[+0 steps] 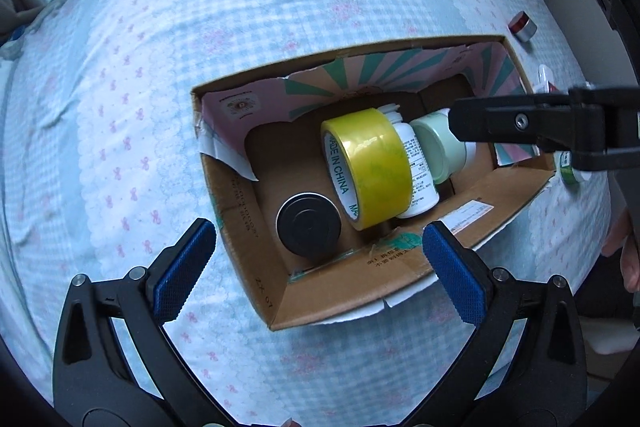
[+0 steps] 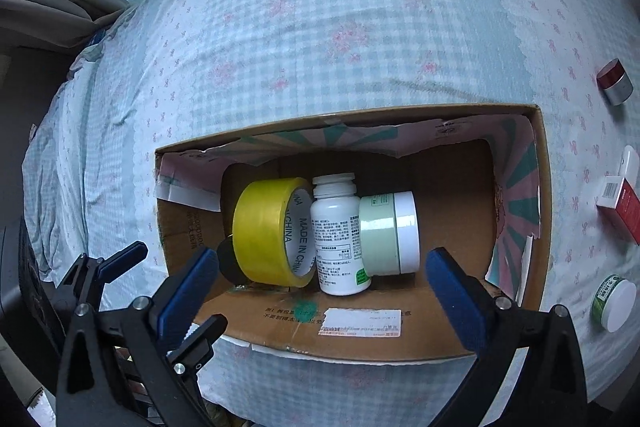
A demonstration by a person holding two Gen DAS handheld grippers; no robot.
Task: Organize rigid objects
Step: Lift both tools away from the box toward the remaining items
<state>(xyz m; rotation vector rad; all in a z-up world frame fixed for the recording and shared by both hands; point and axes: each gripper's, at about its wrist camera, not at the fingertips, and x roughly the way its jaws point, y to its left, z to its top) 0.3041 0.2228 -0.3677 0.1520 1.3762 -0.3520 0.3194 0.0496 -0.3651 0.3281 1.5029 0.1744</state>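
Note:
An open cardboard box (image 1: 320,301) (image 2: 440,341) lies on the bed. In it are a yellow tape roll (image 1: 370,165) (image 2: 264,231), a white pill bottle (image 1: 418,171) (image 2: 336,235), a pale green jar (image 1: 436,151) (image 2: 386,233) and a black round tin (image 1: 308,225) (image 2: 228,263). My left gripper (image 1: 316,267) is open and empty above the box's near wall. My right gripper (image 2: 322,287) is open and empty above the box's near edge; its fingers (image 1: 500,125) reach over the box's right end in the left wrist view.
On the checked bedspread (image 2: 320,27) right of the box lie a red-and-silver jar (image 2: 614,81) (image 1: 522,27), a red-and-white carton (image 2: 620,203) and a green-labelled white jar (image 2: 612,303) (image 1: 570,167). The bed's edge runs at the left.

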